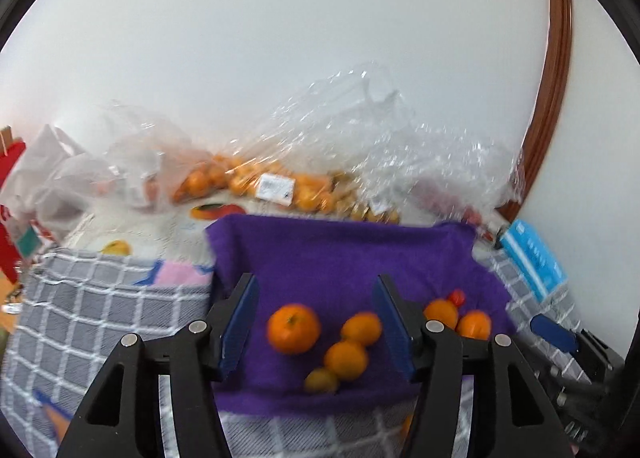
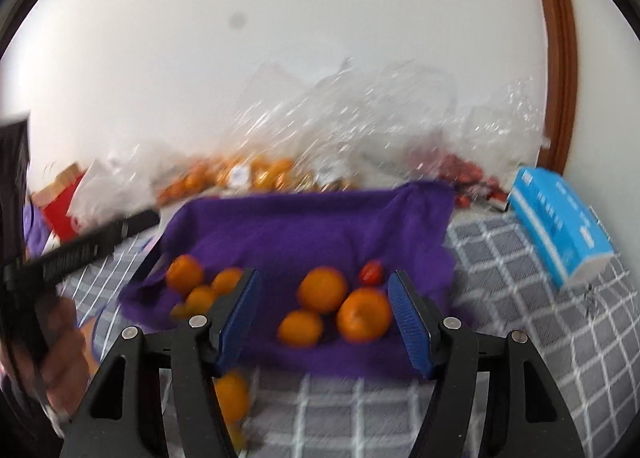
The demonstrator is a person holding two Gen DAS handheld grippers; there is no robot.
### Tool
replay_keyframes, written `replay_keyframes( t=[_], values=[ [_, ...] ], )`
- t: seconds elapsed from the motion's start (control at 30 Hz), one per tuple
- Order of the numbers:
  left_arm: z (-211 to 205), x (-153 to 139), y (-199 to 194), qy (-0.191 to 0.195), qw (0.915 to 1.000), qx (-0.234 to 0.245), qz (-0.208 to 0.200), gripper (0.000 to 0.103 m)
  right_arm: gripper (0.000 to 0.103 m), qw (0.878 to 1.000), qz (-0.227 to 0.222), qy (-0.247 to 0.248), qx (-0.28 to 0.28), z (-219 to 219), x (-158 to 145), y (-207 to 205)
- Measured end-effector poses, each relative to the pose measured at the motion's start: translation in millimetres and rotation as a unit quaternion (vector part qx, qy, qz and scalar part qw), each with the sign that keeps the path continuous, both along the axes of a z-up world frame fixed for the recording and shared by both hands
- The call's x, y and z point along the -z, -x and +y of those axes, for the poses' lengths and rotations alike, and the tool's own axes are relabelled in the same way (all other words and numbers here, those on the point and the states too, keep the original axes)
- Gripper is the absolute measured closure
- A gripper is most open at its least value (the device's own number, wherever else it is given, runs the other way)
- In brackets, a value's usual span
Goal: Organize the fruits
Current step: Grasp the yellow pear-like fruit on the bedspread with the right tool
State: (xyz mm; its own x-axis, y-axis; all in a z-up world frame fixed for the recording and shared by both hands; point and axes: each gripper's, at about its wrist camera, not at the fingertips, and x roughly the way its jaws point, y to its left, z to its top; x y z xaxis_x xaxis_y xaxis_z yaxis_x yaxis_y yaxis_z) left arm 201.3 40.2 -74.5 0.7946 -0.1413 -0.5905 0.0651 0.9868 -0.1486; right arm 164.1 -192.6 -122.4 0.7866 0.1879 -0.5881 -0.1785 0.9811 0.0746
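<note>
A purple cloth [image 1: 344, 258] [image 2: 304, 234] lies over a grey checked cloth and carries several oranges. In the left wrist view my left gripper [image 1: 316, 322] is open and empty, with an orange [image 1: 293, 328] and two more [image 1: 346, 354] between its blue pads. A small red tomato [image 1: 457, 297] lies at the right. In the right wrist view my right gripper [image 2: 324, 318] is open and empty above a group of oranges [image 2: 362, 314] and the red tomato [image 2: 370, 273]. One orange [image 2: 231, 398] lies off the purple cloth on the checked cloth.
Clear plastic bags [image 1: 340, 146] [image 2: 360, 126] with more oranges and red fruit stand at the back against the wall. A blue tissue box [image 2: 560, 226] [image 1: 532, 258] lies at the right. The left gripper's body [image 2: 80, 250] reaches in from the left.
</note>
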Motion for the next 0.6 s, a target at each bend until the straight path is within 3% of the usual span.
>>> replay_keyframes(
  t=[0.13,0.3,0.4,0.5,0.6],
  values=[
    [13.5,14.2,22.4,-0.005,0.9997,0.004,0.022,0.045,0.040,0.999,0.036,-0.005,-0.036,24.2,27.5,26.0],
    [24.0,35.8,46.4,0.003,0.9984,0.012,0.055,0.045,0.045,0.995,0.075,0.023,-0.055,49.1,57.9,39.3],
    [23.9,39.6,61.6,-0.027,0.9984,0.005,0.049,0.045,0.055,0.993,0.096,0.053,-0.050,57.3,72.5,39.0],
    [23.6,43.8,70.1,-0.039,0.9980,0.005,0.049,0.045,0.075,0.992,0.106,0.052,-0.046,54.3,74.9,37.1],
    [23.1,51.9,70.4,-0.043,0.9970,-0.001,0.065,0.045,0.076,0.992,0.108,0.042,-0.045,50.6,74.8,38.9]
  ],
)
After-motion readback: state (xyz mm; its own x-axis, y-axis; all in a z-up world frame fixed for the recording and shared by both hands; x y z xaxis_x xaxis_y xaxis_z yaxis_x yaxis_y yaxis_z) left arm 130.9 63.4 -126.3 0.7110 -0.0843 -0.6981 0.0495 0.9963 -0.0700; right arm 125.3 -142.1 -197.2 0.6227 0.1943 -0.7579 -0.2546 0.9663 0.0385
